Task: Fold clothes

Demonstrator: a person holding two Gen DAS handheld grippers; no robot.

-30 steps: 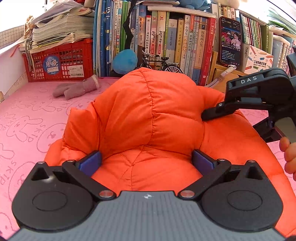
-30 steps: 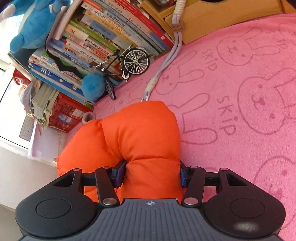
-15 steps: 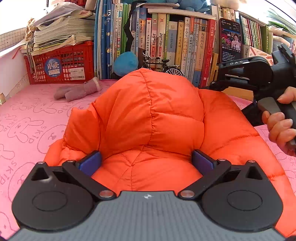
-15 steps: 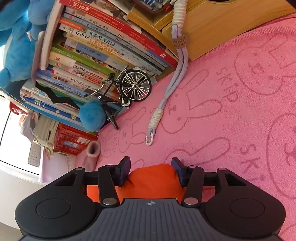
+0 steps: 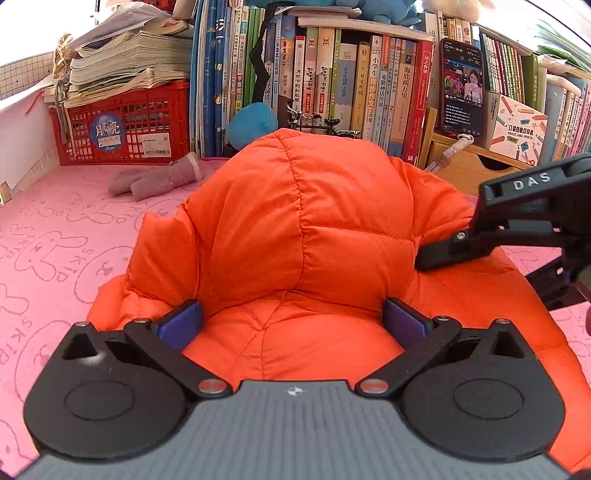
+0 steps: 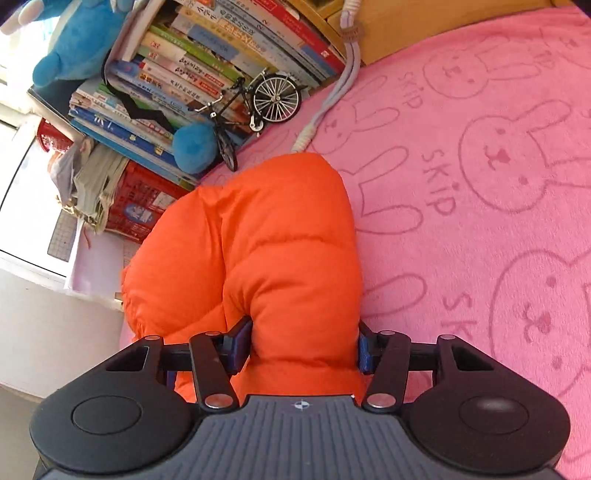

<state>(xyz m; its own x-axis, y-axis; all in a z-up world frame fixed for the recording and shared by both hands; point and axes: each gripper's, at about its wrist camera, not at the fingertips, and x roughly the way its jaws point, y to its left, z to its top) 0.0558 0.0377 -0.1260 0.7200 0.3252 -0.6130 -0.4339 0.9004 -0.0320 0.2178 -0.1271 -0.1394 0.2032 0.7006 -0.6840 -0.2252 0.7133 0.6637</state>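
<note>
**While Jaws Grip, Fold Goes On**

Clamped on jacket [image 5: 303, 236]: left gripper [image 5: 291, 325]. Just closed on its puffy fold over pink blanket [image 6: 480, 184]: right gripper [image 6: 304, 345]. Best lifted together, laid flat, short of books [image 5: 332, 81].

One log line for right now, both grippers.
left gripper: shut on orange puffer jacket | right gripper: jaws just closing, shut on jacket fold | surface: pink blanket

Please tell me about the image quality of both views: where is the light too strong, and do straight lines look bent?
Left wrist view: the window area at top left is blown out white, and the books lean and curve toward the edges. Right wrist view: the left edge is overexposed, the pink cloth is evenly lit, and the orange jacket stays sharp.
</note>
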